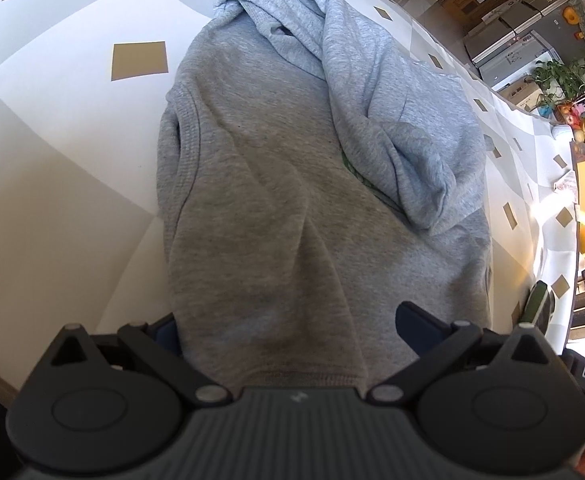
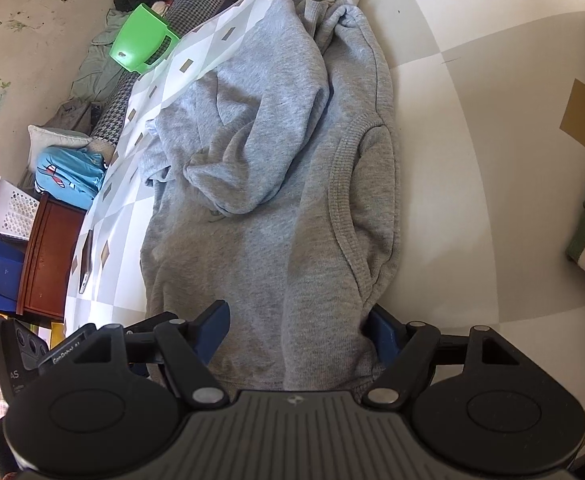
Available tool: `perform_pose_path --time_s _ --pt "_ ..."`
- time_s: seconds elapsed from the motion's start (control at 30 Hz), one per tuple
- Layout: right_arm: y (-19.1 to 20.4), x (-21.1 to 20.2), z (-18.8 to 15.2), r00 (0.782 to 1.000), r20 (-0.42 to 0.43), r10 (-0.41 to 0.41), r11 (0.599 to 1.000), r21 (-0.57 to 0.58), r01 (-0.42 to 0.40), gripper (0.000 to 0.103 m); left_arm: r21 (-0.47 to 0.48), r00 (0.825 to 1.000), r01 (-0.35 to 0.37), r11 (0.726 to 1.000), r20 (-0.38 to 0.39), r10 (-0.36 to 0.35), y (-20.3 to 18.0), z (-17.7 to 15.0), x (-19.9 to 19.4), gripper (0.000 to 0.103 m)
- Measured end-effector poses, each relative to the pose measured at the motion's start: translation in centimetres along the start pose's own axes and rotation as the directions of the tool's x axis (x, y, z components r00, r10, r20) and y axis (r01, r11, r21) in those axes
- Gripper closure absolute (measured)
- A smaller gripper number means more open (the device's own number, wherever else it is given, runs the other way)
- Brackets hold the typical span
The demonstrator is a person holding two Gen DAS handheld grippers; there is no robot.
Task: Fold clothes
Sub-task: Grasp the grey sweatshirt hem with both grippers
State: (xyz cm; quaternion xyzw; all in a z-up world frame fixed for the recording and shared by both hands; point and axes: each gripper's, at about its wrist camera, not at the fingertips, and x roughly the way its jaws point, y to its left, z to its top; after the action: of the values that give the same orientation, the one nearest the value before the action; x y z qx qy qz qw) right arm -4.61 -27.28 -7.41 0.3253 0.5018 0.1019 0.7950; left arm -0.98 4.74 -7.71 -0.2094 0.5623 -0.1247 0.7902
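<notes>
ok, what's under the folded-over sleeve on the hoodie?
Under the sleeve lies the hoodie front, with a sliver of green print showing at the sleeve's edge. The rest of the print is covered.

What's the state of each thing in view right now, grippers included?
grey sweatshirt: lying on the table, partly folded, one sleeve bunched across its body.
left gripper: jaws wide apart, the sweatshirt's near hem between them, not pinched.
right gripper: jaws wide apart, near hem between them, not pinched.
checked tablecloth: spread flat under the sweatshirt.
green cup: tipped on its side beyond the table.
</notes>
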Motion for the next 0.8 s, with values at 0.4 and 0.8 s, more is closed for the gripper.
perform_pose_path --time_s 0.4,0.8 --pt "0.9 0.3 -0.4 1.0 -0.005 -0.016 0.996 -0.093 0.016 0.023 0.039 0.999 -0.051 0.998 0.004 0.05 -0.7 -0.2 0.4 0.0" --pt "2.8 1.2 -0.9 0.994 0.006 -0.112 0.959 -0.261 0.11 0.068 0.181 0.984 -0.176 0.968 0.072 0.165 -2.8 -0.8 0.6 0.017"
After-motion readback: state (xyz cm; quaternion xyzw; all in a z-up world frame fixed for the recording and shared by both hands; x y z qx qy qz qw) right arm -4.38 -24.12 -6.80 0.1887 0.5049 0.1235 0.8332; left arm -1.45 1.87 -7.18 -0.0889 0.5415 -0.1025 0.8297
